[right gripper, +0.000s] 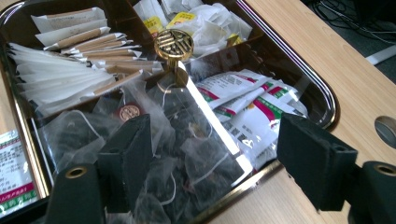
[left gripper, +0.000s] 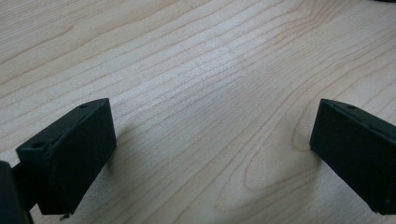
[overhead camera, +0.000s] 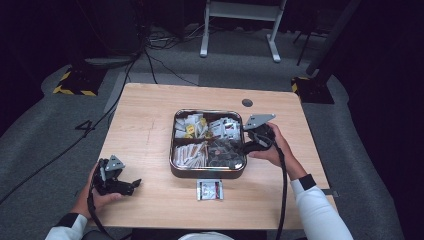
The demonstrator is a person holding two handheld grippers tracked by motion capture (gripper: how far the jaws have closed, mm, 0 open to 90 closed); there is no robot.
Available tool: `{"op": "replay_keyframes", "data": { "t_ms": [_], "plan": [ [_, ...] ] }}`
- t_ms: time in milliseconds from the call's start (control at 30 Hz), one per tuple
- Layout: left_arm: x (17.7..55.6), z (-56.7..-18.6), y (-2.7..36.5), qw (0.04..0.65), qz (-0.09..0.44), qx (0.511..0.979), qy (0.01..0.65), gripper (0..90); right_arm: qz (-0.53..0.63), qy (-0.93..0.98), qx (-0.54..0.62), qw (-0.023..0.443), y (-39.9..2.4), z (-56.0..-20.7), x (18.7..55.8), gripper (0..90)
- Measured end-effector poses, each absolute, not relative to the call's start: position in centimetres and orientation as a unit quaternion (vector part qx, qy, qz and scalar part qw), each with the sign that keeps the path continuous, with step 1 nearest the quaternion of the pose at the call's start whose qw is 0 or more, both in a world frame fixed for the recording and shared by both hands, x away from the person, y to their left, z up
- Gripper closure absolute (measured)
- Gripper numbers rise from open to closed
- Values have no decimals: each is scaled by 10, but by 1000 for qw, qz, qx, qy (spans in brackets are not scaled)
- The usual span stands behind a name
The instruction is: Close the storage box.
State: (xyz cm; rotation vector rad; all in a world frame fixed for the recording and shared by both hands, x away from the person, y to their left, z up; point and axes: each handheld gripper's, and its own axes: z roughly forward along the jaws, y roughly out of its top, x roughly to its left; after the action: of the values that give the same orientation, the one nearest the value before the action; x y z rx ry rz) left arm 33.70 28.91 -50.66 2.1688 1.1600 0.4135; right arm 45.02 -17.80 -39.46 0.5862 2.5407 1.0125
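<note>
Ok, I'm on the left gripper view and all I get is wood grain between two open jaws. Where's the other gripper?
Observer: The right gripper is at the right edge of the tray, jaws open and empty.
Operator: What's in the tray?
Observer: Four compartments. In the right gripper view the nearest holds clear tea bags, and red-and-white sachets sit in the one beside it.
Operator: Anything outside the tray?
Observer: One red-and-white sachet lies on the table just in front of the tray, to the right of your left gripper.
</note>
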Motion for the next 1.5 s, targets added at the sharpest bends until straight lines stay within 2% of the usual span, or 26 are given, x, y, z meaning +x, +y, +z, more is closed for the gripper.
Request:
{"op": "replay_keyframes", "data": {
  "t_ms": [633, 1500],
  "plan": [
    [337, -507, 289, 319, 157, 825, 440, 5, 340, 897, 216, 184, -220, -396, 432, 274],
    [337, -507, 289, 319, 157, 824, 441, 5, 321, 890, 251, 206, -271, -423, 404, 270]
  ]
}}
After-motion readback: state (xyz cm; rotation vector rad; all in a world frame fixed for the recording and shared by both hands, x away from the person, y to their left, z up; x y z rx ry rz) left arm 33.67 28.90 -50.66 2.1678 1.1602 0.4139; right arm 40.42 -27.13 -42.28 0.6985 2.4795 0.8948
